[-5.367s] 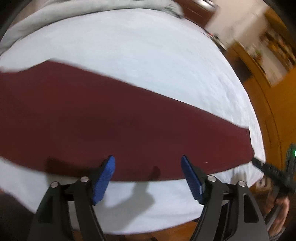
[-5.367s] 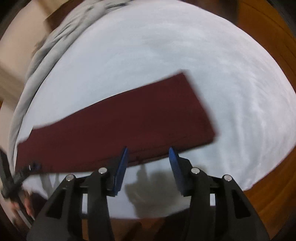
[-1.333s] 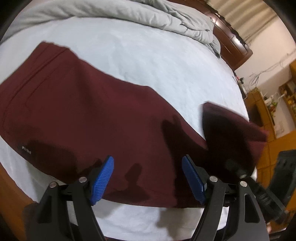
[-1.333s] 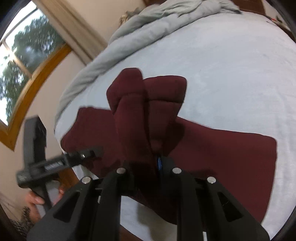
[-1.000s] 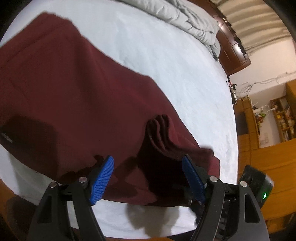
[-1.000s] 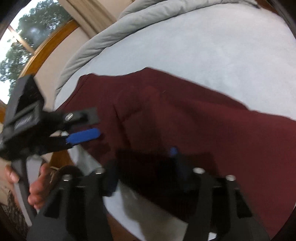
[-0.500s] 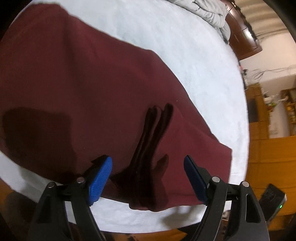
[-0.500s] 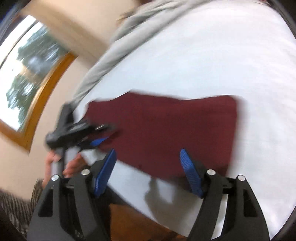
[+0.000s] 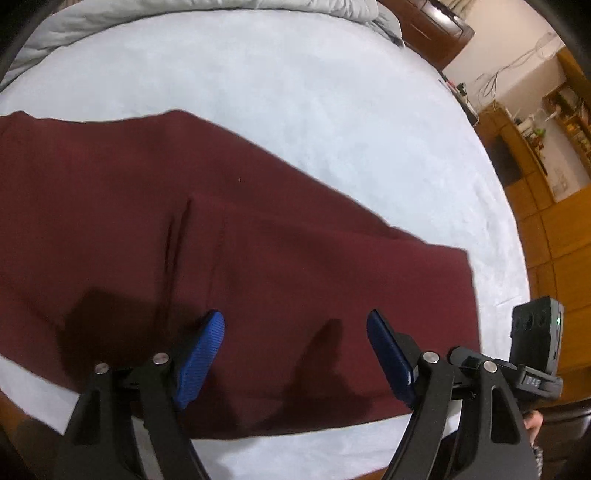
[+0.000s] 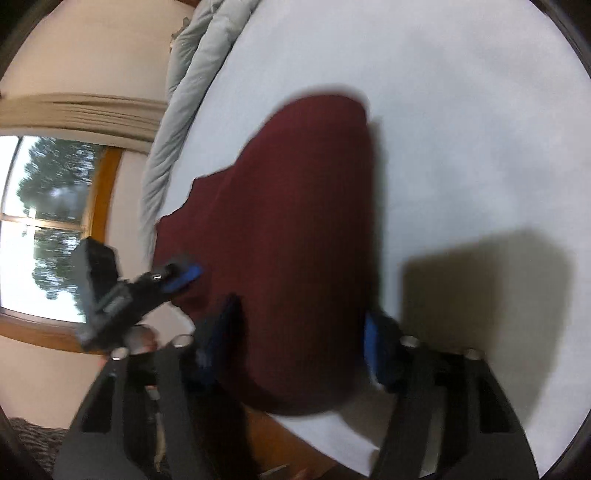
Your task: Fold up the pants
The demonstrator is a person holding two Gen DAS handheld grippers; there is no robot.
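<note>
While we looked down on the bed (image 9: pixel 295 92), its pale sheet carried the maroon pants (image 9: pixel 221 258) near the front edge, with a grey duvet (image 9: pixel 221 7) bunched along the far edge. We judged the first fold done: one end of the pants lay doubled over the rest, its edge showing as a seam-like line across the cloth in the left wrist view, and the stack sat flat with one short end close to the bed's front edge. At least one more fold seemed left, since the bundle was long and wide.

Our left gripper (image 9: pixel 295 354) hovered above the near side of the pants, jaws spread wide and holding nothing. Our right gripper (image 10: pixel 295 343) was blurred; its jaws had just been closing and straddled the short end of the cloth, but we could not tell whether its pads (image 10: pixel 371 347) pressed on it.
</note>
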